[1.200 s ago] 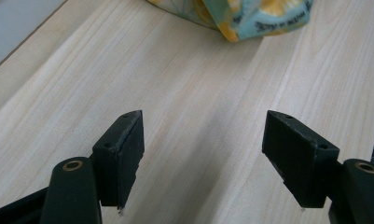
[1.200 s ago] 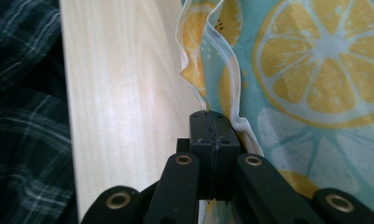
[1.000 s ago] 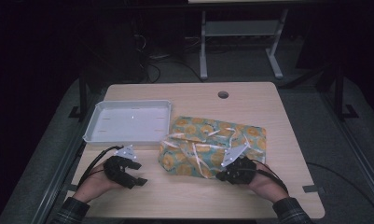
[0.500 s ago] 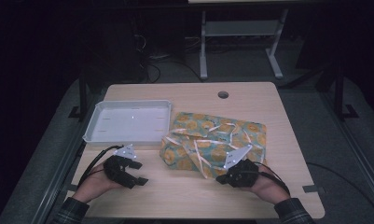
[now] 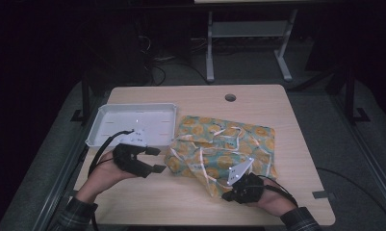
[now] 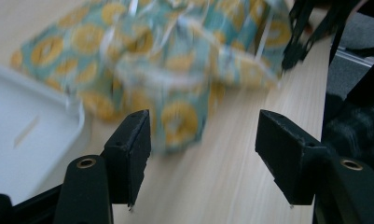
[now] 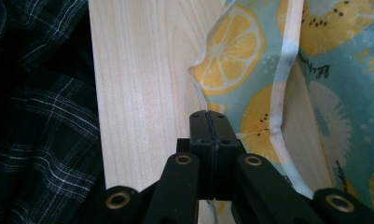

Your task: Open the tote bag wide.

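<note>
The fruit-print cloth (image 5: 224, 144) lay crumpled across the middle of the tabletop (image 5: 287, 110), a teal fabric patterned with orange and lemon slices and trimmed with pale ribbon-like edging. Its far side spread flat toward the right, while its near left part was bunched up into folds. One near corner was drawn out toward the person's edge of the tabletop, and there the right gripper (image 5: 229, 193) had it: in the right gripper view the two black jaws were pressed together with no gap, and a thin edge of the cloth (image 7: 231, 51) rose from between them, so the gripper was clenched on the fabric's hem. A pale trim strip (image 7: 282, 93) ran along the cloth just to the right of the jaws.

The left gripper (image 5: 154, 160) hovered just beside the bunched left end of the cloth, apart from it, with its jaws spread wide and nothing between them. In the left gripper view the cloth (image 6: 175, 60) lay blurred beyond the gaping jaws, and the right gripper (image 6: 292, 46) stood dark at its far end.

A white tray (image 5: 104, 126) sat on the tabletop's left half, its right rim just beside the cloth's left edge. A round cable hole (image 5: 230, 97) marked the far side of the tabletop. A plaid sleeve (image 7: 40, 140) showed at the left of the right gripper view.
</note>
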Action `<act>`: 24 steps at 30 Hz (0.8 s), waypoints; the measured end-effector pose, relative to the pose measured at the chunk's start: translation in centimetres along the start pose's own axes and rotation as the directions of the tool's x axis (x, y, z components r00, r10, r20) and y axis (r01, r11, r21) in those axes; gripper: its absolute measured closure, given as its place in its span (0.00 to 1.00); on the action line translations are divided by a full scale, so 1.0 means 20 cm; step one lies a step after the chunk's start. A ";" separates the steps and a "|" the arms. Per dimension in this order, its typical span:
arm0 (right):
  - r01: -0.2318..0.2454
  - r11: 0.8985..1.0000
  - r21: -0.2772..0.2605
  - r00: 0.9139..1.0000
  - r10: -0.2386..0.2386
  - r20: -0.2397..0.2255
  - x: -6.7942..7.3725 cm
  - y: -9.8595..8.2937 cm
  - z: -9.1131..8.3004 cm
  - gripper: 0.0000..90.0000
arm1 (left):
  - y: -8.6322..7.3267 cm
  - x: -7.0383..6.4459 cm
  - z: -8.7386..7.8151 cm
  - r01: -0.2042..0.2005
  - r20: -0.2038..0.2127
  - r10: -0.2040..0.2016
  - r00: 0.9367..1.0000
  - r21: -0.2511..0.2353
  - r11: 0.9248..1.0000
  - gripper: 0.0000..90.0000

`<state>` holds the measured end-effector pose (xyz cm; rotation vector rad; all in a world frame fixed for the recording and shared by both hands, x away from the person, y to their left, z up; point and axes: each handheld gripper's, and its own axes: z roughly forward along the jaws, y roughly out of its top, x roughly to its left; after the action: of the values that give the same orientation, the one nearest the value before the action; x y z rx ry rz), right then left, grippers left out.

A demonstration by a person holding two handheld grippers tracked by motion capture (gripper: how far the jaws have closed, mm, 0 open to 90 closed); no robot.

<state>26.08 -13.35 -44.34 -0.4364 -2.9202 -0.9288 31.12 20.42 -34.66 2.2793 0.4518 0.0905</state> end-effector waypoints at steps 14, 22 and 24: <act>-0.006 1.000 0.013 1.000 0.006 -0.003 0.01 -0.02 0.02 0.99 | 0.23 0.07 0.43 -0.027 0.101 0.021 0.995 0.059 0.998 0.46; -0.026 1.000 0.007 1.000 0.026 0.012 0.02 -0.04 0.00 0.99 | 0.22 0.06 0.49 -0.070 0.102 0.060 0.993 0.098 0.993 0.59; -0.029 1.000 0.003 1.000 0.029 0.011 0.02 -0.04 -0.01 0.99 | 0.21 0.06 0.50 -0.090 0.105 0.079 0.991 0.109 0.990 0.65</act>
<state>25.46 -13.91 -44.63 -0.4839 -2.9166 -0.9216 35.48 11.19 -38.41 2.4024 0.3150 -0.0076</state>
